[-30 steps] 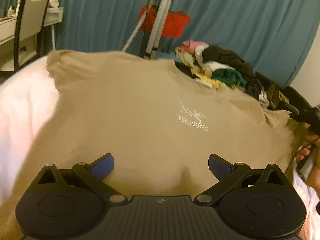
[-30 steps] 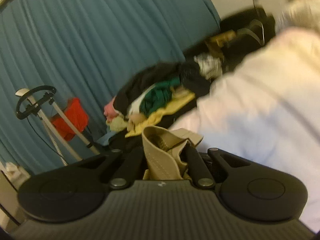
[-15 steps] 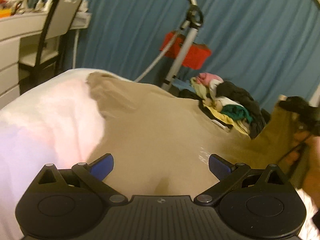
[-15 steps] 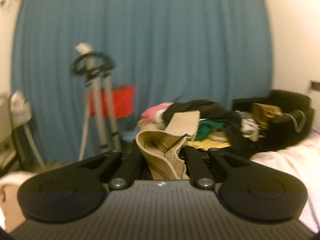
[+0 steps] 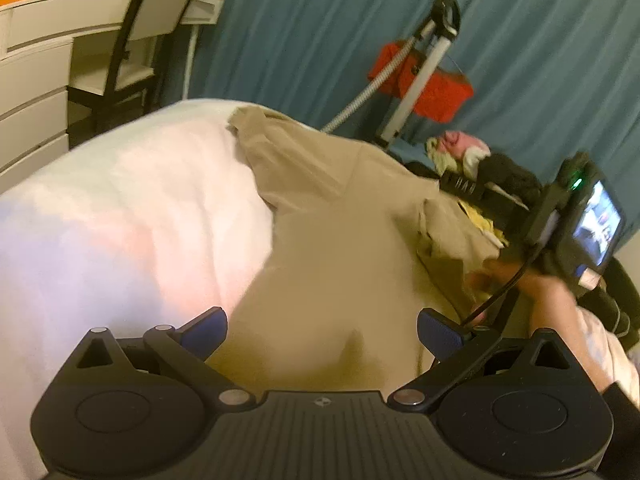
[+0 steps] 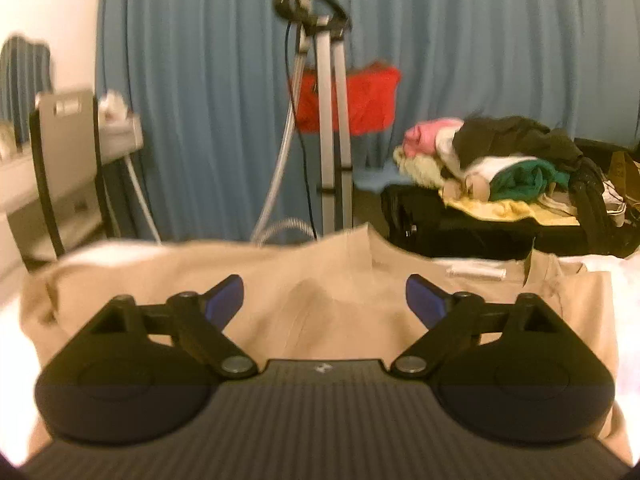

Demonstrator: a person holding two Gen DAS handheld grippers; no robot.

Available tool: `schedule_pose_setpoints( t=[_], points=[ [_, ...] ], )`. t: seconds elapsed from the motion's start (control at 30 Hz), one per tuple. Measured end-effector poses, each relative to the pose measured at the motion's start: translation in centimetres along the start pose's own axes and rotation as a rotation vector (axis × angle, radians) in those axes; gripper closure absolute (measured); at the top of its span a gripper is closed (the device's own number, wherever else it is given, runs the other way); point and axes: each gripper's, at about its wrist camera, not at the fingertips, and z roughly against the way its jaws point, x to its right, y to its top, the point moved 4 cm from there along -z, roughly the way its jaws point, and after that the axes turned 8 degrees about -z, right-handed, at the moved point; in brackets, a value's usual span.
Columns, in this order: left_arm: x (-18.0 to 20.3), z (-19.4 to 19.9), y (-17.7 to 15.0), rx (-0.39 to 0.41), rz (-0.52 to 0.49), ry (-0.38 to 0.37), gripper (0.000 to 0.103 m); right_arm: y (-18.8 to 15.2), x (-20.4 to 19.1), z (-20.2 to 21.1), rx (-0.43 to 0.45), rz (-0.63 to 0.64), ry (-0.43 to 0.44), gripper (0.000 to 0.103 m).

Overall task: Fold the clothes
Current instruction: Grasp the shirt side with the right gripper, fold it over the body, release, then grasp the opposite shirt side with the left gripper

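Note:
A beige T-shirt (image 5: 340, 240) lies on the white bed (image 5: 120, 220), its right side folded over toward the middle. My left gripper (image 5: 322, 330) is open and empty just above the shirt's near part. The right gripper shows in the left wrist view (image 5: 572, 220) at the right, held in a hand above the folded edge. In the right wrist view my right gripper (image 6: 324, 300) is open and empty over the shirt (image 6: 320, 280), whose collar and white label face away.
A pile of mixed clothes (image 6: 500, 168) sits on a black suitcase (image 6: 460, 224) beyond the bed. A garment steamer stand (image 6: 328, 120) with a red item stands before the blue curtain. A chair (image 5: 132, 40) and white drawers stand at left.
My right gripper carried the shirt's side over the middle and opened, letting go of the fabric. The left gripper stayed open while its view swung left.

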Motion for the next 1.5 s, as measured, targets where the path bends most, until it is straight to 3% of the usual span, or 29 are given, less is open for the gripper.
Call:
schedule_pose_setpoints(
  t=[0.27,0.43,0.6,0.7,0.93,1.1,1.33,1.5],
  points=[
    [2.3,0.8,-1.1,0.007,-0.106,-0.022,0.001,0.9,2.8,6.7,0.016,-0.046,0.011,0.014],
    [4.5,2.0,-1.9,0.024,-0.163,-0.024,0.001,0.6,4.8,15.3,0.023,-0.093,0.03,0.014],
    [7.3,3.7,-3.5,-0.003,-0.211,-0.125,0.001,0.4,6.3,25.0,0.057,-0.05,0.011,0.014],
    [8.9,5.7,-4.8,0.009,-0.265,-0.144,0.001,0.1,7.9,30.2,0.072,-0.061,0.009,0.014],
    [12.5,10.1,-8.7,-0.003,-0.354,-0.219,0.001,-3.7,13.9,39.6,0.075,-0.185,-0.019,0.014],
    [16.0,11.7,-12.3,-0.038,-0.445,-0.271,0.004,-6.2,18.9,43.2,0.041,-0.313,-0.069,0.014],
    [22.8,11.0,-18.1,-0.214,-0.538,-0.424,0.015,-7.4,24.1,47.4,0.102,-0.387,-0.14,0.014],
    [28.2,10.2,-23.1,-0.276,-0.673,-0.508,0.023,-8.1,26.8,48.2,0.124,-0.437,-0.161,0.014]
  ],
)
